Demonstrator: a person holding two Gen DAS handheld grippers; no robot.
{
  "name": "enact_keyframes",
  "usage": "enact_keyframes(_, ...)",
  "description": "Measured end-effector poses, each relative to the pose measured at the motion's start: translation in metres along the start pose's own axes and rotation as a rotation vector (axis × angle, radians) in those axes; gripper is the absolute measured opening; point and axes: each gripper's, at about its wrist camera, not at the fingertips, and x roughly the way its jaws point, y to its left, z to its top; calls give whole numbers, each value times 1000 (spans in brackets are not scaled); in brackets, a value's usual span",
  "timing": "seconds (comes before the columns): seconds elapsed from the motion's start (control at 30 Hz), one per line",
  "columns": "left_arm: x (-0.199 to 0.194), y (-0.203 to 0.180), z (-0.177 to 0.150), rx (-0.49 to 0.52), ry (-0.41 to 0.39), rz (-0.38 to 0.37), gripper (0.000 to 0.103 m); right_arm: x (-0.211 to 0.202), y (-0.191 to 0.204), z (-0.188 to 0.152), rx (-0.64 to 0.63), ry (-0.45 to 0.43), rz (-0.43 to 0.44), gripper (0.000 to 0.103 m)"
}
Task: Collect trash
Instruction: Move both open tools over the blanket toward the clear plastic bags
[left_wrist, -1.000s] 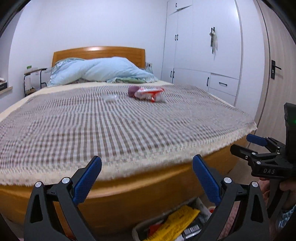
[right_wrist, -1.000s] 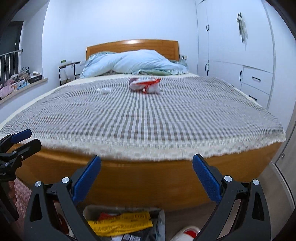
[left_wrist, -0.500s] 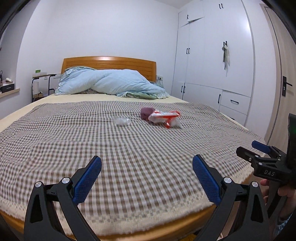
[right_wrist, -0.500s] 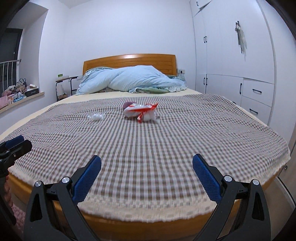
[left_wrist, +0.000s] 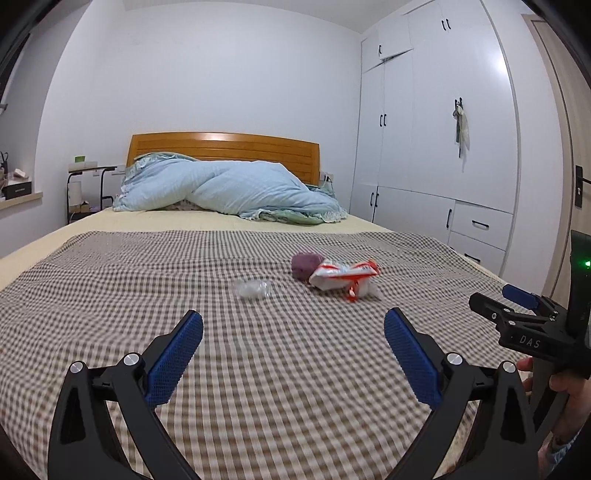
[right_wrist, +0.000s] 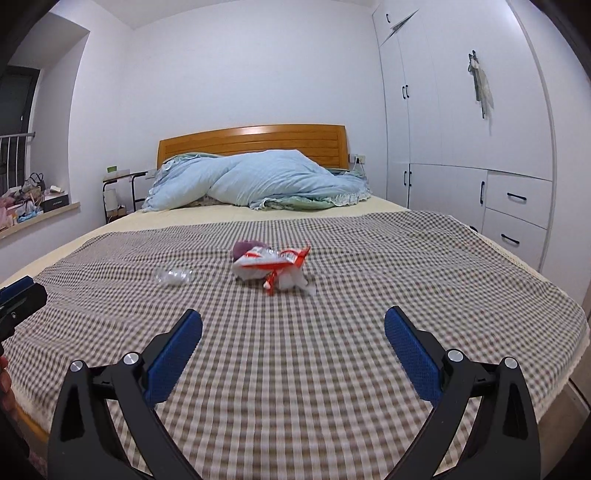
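Your left gripper (left_wrist: 293, 332): its blue fingers are spread wide apart and hold nothing. It hangs over the near part of the bed.
Your right gripper (right_wrist: 293, 330): spread wide too, with nothing in it.
Trash, first bit: a red and white wrapper (left_wrist: 341, 276) lies in the middle of the checked blanket (left_wrist: 147, 288). White paper sticks out from under it.
Trash, second bit: a purple lump (left_wrist: 305, 264) sits touching the wrapper, on its far side.
Trash, third bit: a small clear crumpled bit (left_wrist: 252, 288) lies near the wrapper, to its left.
Done: nothing yet, I think. All the trash is on the bed, well ahead of your fingers.
Left to do: reach in, pick up each bit and take it away.
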Motion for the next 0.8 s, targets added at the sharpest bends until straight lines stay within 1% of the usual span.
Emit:
enact_keyframes(0.47, 56, 6, 36, -1, -6, 12, 95, 64, 3, 37, -43, -1, 19, 95)
enact_keyframes(0.8, 98, 12, 54, 10, 21, 41, 95, 106, -1, 56, -71, 7, 20, 95)
